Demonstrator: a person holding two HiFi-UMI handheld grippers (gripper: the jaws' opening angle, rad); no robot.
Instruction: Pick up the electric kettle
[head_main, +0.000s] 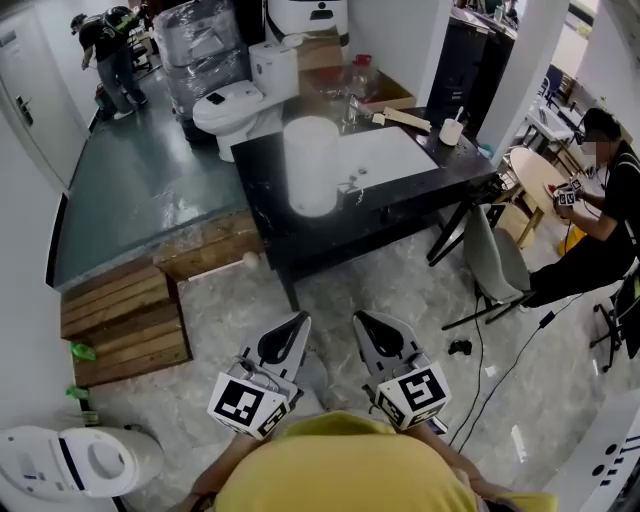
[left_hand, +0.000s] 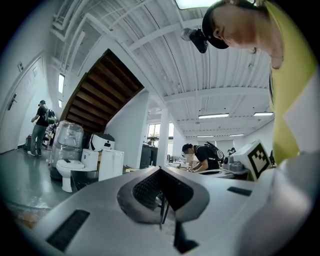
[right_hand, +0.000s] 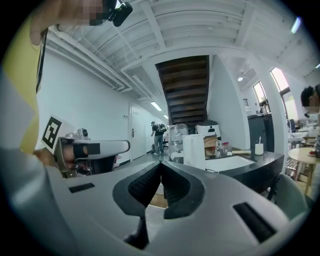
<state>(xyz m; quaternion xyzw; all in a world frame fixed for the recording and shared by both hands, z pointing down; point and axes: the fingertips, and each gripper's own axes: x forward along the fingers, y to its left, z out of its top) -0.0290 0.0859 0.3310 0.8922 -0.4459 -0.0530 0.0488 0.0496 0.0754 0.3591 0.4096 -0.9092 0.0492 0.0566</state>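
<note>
Both grippers closed, empty. Head view: my left gripper (head_main: 303, 318) and right gripper (head_main: 359, 318) are well short of the counter (head_main: 400, 215) bearing the kettle (head_main: 312, 165). Left gripper view: jaws together. Right gripper view: likewise, kettle (right_hand: 194, 150) ahead. Approach step, I judge; next I close in and open the jaws.

Counts of what is seen
Two tongs are counted, left tongs (head_main: 298, 322) and right tongs (head_main: 362, 320); one kettle (head_main: 312, 165), one cup (head_main: 451, 131), one chair (head_main: 497, 262).

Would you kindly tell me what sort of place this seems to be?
Probably an open workshop or test lab rather than a home: a toilet stands in the open beside plastic-wrapped goods, wooden pallets lie nearby, and a seated person holds a marker cube.
</note>
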